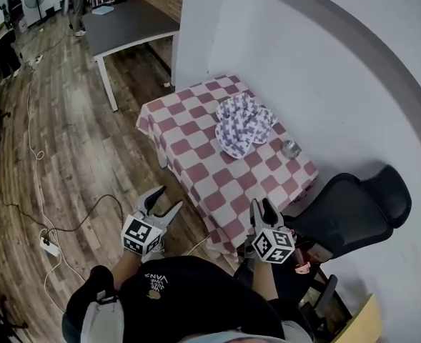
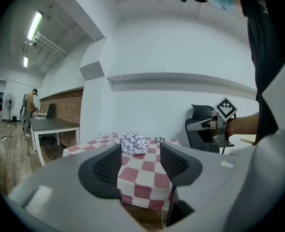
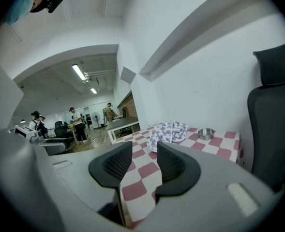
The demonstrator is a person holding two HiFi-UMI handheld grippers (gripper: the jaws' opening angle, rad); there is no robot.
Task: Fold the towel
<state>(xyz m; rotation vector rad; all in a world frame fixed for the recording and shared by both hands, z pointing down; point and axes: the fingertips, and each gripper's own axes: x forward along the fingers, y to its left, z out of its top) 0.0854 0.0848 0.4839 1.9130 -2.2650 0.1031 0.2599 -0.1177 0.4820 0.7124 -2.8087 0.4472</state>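
Note:
A crumpled white towel with a grey-purple pattern (image 1: 244,123) lies on the far half of a small table under a red-and-white checked cloth (image 1: 217,184). Both grippers hover short of the table's near end, apart from the towel. My left gripper (image 1: 164,200) is over the floor at the near left corner, jaws wide apart and empty. My right gripper (image 1: 261,207) is at the near edge, jaws apart by a narrower gap, also empty. The towel (image 2: 132,141) shows ahead between the left gripper's (image 2: 140,166) jaws. It (image 3: 167,132) also shows beyond the right gripper (image 3: 144,163).
A small metal bowl (image 1: 291,148) stands on the cloth right of the towel, near the white wall. A black office chair (image 1: 353,209) sits close on the right. A grey table (image 1: 128,23) is farther back. Cables and a power strip (image 1: 49,246) lie on the wood floor.

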